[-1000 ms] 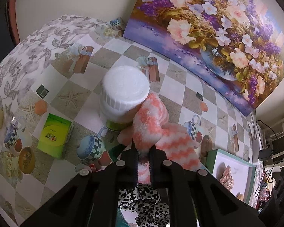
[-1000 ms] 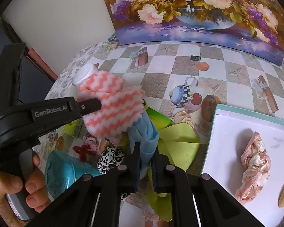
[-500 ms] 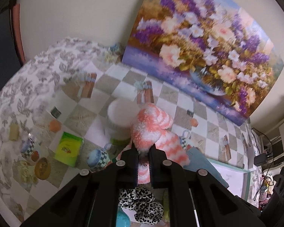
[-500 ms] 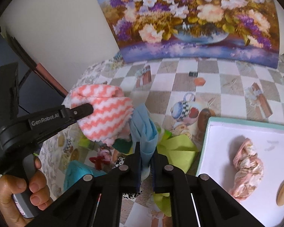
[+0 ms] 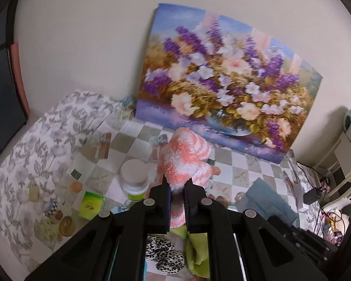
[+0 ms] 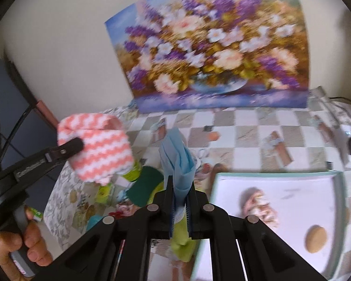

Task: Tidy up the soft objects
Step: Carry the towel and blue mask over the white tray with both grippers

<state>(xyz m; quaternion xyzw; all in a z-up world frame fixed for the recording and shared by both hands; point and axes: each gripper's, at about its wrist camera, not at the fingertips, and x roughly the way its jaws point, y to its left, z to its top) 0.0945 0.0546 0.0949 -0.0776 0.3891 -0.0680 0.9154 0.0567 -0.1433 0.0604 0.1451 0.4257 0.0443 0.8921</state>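
checkered tablecloth (image 5: 133,138), floral painting (image 5: 224,79) against wall.

Fluffy pink-white cloth (image 5: 183,161); smooth, thin blue cloth (image 6: 179,161); matt black plastic gripper (image 5: 176,187); tablecloth (image 5: 222,164) perhaps glossy vinyl.

Right gripper (image 6: 180,188) clamped on light-blue cloth (image 6: 179,157), left gripper (image 6: 78,143) pinching pink-and-white zigzag cloth (image 6: 100,149) above the table (image 6: 245,126)

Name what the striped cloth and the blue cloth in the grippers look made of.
Striped cloth: looks like fluffy fleece or chenille; its pink-and-white pile is fuzzy. Blue cloth: looks like thin, smooth matte fabric with crisp folds, possibly microfibre.
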